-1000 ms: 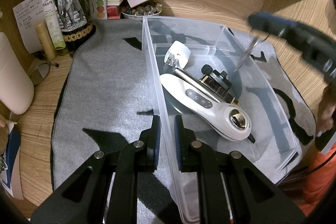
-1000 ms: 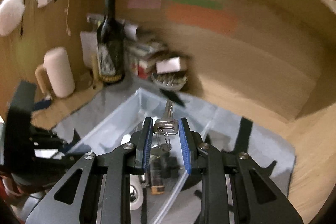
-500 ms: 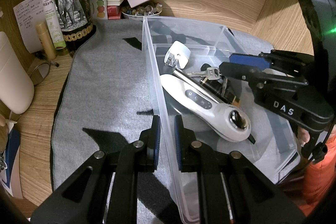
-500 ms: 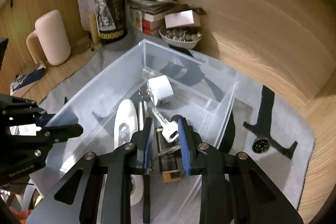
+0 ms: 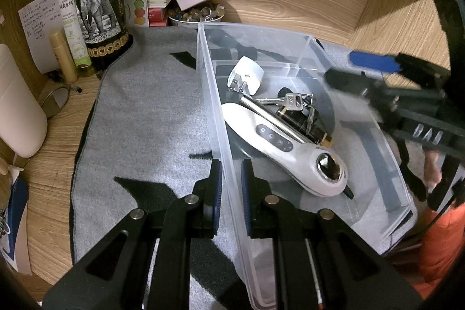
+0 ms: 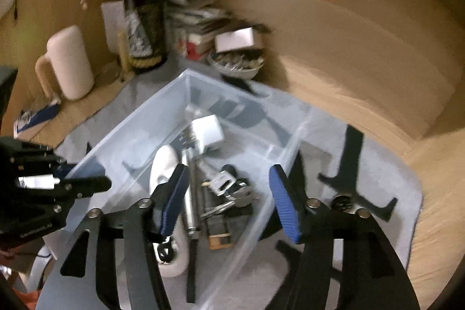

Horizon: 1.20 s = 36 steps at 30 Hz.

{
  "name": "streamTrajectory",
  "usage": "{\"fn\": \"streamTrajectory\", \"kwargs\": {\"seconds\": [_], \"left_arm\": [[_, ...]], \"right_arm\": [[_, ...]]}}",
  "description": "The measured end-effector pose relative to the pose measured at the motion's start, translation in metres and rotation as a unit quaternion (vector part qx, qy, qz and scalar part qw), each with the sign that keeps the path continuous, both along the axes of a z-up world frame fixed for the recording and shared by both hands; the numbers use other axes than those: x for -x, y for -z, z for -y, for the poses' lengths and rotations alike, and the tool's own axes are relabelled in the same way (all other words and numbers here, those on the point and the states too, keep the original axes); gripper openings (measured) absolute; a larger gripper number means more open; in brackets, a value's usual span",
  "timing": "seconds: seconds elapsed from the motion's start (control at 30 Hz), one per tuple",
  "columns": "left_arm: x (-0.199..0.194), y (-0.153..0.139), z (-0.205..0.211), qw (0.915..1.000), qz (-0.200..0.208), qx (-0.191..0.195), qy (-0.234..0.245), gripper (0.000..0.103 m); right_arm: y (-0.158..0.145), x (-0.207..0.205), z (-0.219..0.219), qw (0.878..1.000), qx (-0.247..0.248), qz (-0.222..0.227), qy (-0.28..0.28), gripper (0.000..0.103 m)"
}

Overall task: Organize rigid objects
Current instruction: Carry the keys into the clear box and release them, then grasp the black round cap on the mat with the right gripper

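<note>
A bunch of keys (image 5: pixel 293 102) lies loose inside the clear plastic bin (image 5: pixel 209 95), on top of a dark oblong item (image 5: pixel 308 124). Beside them lie a white handheld device (image 5: pixel 279 141), a metal rod (image 5: pixel 270 115) and a white plug adapter (image 5: pixel 247 74). My left gripper (image 5: pixel 231 193) is shut on the bin's left wall near its front. My right gripper (image 6: pixel 228 169) hovers just above the keys (image 6: pixel 229 188); its jaws are opening and the pads touch nothing. From the left wrist view the right gripper (image 5: pixel 348 69) hangs over the bin's right side.
A grey mat (image 5: pixel 145 121) lies under the bin. At the back stand a dark wine bottle (image 5: pixel 98 5), small bottles, stacked books and a bowl of small bits (image 5: pixel 194 16). A cream jug (image 5: pixel 17 106) stands at the left. A small round metal piece (image 6: pixel 343 201) lies on the mat right of the bin.
My right gripper came down over the bin with the keys, then opened; the keys now lie in the bin. The left gripper has kept its hold on the bin wall.
</note>
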<state>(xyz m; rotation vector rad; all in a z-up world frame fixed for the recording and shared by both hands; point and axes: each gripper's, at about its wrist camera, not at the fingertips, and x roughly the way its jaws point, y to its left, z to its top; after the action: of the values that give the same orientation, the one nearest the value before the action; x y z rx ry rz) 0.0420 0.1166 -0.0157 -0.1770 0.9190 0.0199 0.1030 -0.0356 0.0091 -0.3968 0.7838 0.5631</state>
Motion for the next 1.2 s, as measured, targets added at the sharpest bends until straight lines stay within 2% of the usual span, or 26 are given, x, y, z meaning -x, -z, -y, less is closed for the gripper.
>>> {"fn": "streamTrajectory", "kwargs": {"seconds": [0.07, 0.23, 0.43, 0.57, 0.67, 0.93, 0.97, 1.03, 1.1, 1.2], "left_arm": [[0.0, 0.0, 0.0, 1.0, 0.0, 0.0, 0.0, 0.012], [0.0, 0.0, 0.0, 1.0, 0.0, 0.001, 0.0, 0.012], [0.0, 0.0, 0.0, 1.0, 0.0, 0.001, -0.001, 0.012], [0.0, 0.0, 0.0, 1.0, 0.0, 0.0, 0.0, 0.012], [0.0, 0.0, 0.001, 1.0, -0.001, -0.001, 0.001, 0.012], [0.0, 0.001, 0.001, 1.0, -0.003, -0.001, 0.001, 0.012], [0.0, 0.001, 0.001, 1.0, -0.003, -0.001, 0.001, 0.012], [0.0, 0.001, 0.001, 1.0, -0.003, -0.001, 0.0, 0.012], [0.0, 0.002, 0.001, 1.0, -0.003, -0.001, 0.0, 0.012], [0.0, 0.002, 0.001, 1.0, -0.003, -0.002, 0.001, 0.012]], "right_arm": [[-0.007, -0.003, 0.009, 1.0, -0.009, 0.012, 0.015, 0.067], [-0.022, -0.017, 0.036, 0.998, -0.02, 0.032, 0.059, 0.068], [-0.021, -0.048, 0.072, 0.992, -0.013, 0.031, 0.119, 0.068], [-0.004, -0.069, 0.09, 0.988, -0.008, 0.009, 0.153, 0.068], [0.02, -0.085, 0.098, 0.985, -0.005, -0.025, 0.172, 0.068], [0.061, -0.095, 0.097, 0.983, 0.02, -0.059, 0.172, 0.067], [0.064, -0.096, 0.097, 0.983, 0.023, -0.06, 0.171, 0.065], [0.07, -0.097, 0.095, 0.983, 0.03, -0.062, 0.168, 0.052], [0.075, -0.098, 0.096, 0.984, 0.028, -0.075, 0.16, 0.034], [0.074, -0.096, 0.096, 0.985, 0.025, -0.067, 0.155, 0.03]]}}
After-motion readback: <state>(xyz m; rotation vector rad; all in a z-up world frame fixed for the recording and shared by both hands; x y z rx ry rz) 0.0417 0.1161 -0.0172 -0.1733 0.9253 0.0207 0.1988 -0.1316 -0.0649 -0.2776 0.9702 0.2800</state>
